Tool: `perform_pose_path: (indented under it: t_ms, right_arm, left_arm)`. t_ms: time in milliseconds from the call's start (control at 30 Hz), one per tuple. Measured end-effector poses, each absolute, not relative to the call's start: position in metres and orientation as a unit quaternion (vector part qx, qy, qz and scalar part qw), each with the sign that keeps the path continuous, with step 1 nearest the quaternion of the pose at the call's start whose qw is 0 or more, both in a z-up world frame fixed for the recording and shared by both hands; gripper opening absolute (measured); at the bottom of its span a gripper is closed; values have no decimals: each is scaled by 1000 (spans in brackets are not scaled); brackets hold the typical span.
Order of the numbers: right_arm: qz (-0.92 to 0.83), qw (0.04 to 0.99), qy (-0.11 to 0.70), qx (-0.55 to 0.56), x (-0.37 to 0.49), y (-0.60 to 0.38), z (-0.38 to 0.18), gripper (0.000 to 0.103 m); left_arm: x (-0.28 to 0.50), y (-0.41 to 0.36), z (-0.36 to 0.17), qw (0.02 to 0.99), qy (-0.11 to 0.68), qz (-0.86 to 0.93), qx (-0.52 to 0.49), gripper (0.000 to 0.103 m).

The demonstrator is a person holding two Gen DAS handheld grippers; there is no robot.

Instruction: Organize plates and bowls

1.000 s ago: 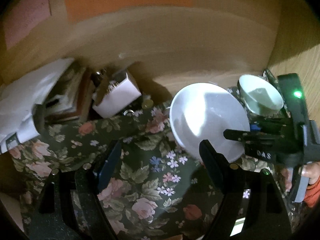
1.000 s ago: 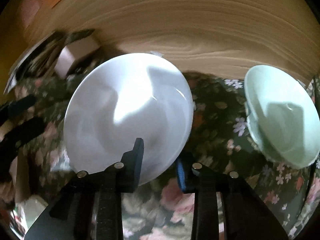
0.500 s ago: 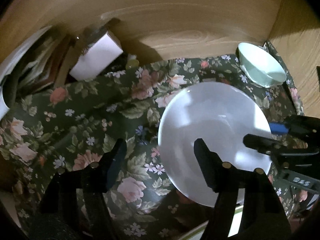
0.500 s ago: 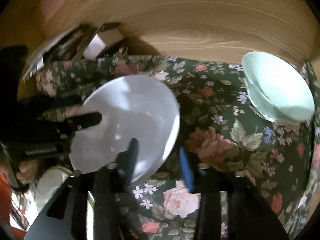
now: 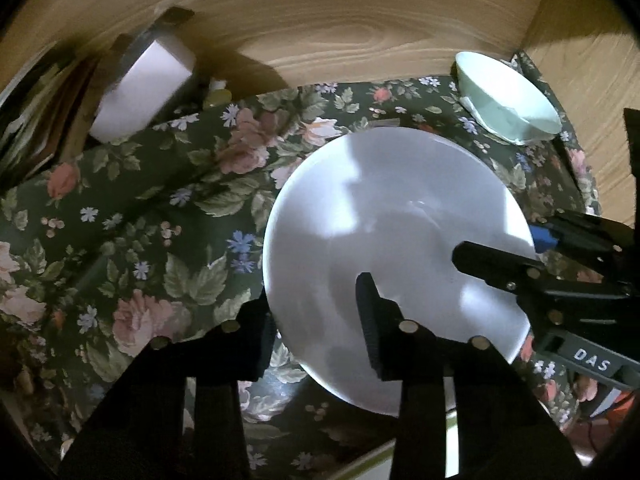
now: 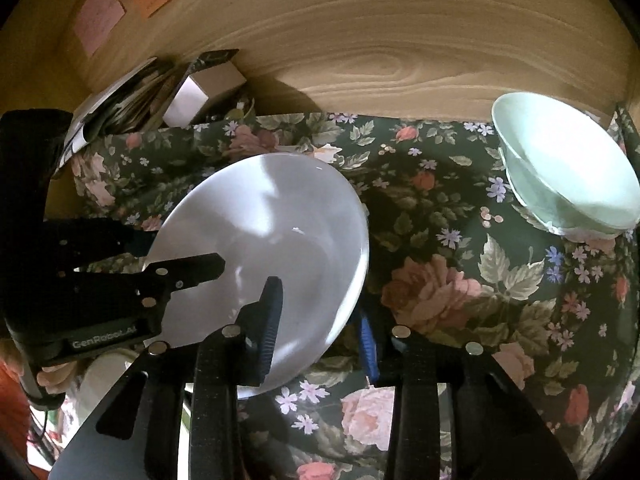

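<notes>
Change since earlier: white plate [image 5: 394,248] now lies lower over the floral cloth [image 5: 132,216] and nearer flat, where before it tilted up; both sets of jaws have just been closing.
Cloth: covers the surface, wood panel behind.
Plate: 1 plate, over the cloth's middle, near rim raised; whether the far rim touches the cloth I cannot tell.
Bowl: 1 pale green bowl [image 6: 568,172] sits at the back right corner, well apart from the plate.
Left gripper [image 5: 316,320]: jaws narrowed astride the plate's near-left rim, 1 finger above, 1 below; contact looks likely, not certain.
Right gripper [image 6: 320,324]: nearly closed, pinching the plate's near-right rim.
Handling: glazed ceramic by the look, so probably stiff, fairly heavy, slippery and chippable; take it by the rim, pads well in, and set it down gently.
</notes>
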State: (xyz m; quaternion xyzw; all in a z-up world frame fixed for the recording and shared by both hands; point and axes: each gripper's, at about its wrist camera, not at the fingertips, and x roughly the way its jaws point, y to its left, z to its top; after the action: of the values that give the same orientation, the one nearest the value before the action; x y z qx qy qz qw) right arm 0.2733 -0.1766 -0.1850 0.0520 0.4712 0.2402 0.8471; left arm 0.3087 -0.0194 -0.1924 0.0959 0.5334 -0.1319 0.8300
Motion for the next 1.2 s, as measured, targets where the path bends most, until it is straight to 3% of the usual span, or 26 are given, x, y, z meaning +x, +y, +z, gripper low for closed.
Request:
perform_pose_path:
  t_ms: [1200]
  right_arm:
    - [287, 883, 373, 7, 214, -130, -105, 24]
  left_arm:
    - [202, 47, -102, 914, 395, -91, 19, 28]
